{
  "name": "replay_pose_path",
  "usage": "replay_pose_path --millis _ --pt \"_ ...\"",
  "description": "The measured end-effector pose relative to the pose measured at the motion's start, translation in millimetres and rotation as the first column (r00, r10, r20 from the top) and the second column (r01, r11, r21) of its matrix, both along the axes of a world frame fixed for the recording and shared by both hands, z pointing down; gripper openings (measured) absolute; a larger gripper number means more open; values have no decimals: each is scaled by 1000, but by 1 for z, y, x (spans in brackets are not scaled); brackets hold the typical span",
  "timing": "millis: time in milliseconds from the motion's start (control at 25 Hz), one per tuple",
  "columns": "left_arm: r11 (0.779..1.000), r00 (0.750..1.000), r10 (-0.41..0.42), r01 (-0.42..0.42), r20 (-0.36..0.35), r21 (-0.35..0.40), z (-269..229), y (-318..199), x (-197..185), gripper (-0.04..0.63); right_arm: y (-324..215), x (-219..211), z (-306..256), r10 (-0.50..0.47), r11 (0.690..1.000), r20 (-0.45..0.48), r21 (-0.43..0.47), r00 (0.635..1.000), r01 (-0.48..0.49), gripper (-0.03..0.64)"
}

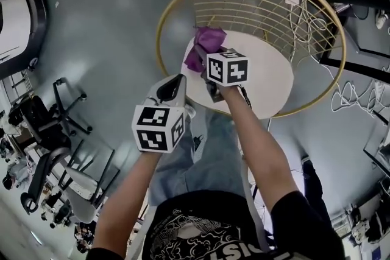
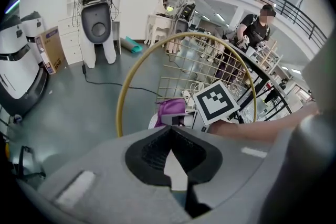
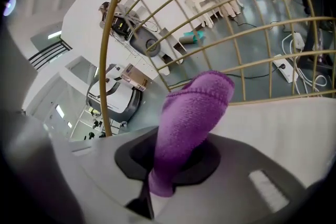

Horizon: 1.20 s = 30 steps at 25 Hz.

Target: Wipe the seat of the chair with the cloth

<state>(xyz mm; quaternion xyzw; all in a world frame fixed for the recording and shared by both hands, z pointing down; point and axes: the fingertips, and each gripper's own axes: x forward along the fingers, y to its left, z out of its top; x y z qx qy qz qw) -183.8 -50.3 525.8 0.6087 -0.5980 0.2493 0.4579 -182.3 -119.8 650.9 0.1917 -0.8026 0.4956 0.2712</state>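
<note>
While the right hand-held gripper [image 1: 204,56] is clamped on the bunched purple knitted cloth [image 1: 207,41], the left hand-held gripper [image 2: 170,128] hangs with its jaws closed together and nothing between them. Seen from the head camera, the cloth lies over the far-left edge of the round white seat [image 1: 265,79] of the chair, just inside the yellow metal hoop [image 1: 159,27] that rings it. Whether the cloth presses on the seat or hangs just above it cannot be made out. The right gripper view shows the cloth rising from between the jaws as a thick fold, with the white seat spreading to its right and the hoop's thin yellow wire bars [image 3: 239,68] curving behind it.

The left hand-held gripper is off the seat, by its near-left edge, above the grey floor [image 1: 109,27] and the person's blue jeans [image 1: 201,155]. It points toward the chair, so its own view takes in the hoop, the cloth and the marker cube of the right hand-held gripper. Both of the person's bare forearms reach forward from the bottom of the head view, the right one over the near edge of the seat.
</note>
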Motion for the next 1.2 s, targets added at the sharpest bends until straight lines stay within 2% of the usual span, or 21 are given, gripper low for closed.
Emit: replay_pose_path --millis 360,640,1200 --pt "998 998 64 -64 -3 -10 8 -17 24 0 -25 59 17 152 987 -49 -53 987 -154 58" --pt "992 993 121 -121 -10 -19 17 -40 62 0 -48 120 29 248 965 -94 -60 964 -254 58" --pt "977 977 211 -211 -18 -19 25 -40 93 0 -46 223 31 474 875 -196 -3 859 -484 58"
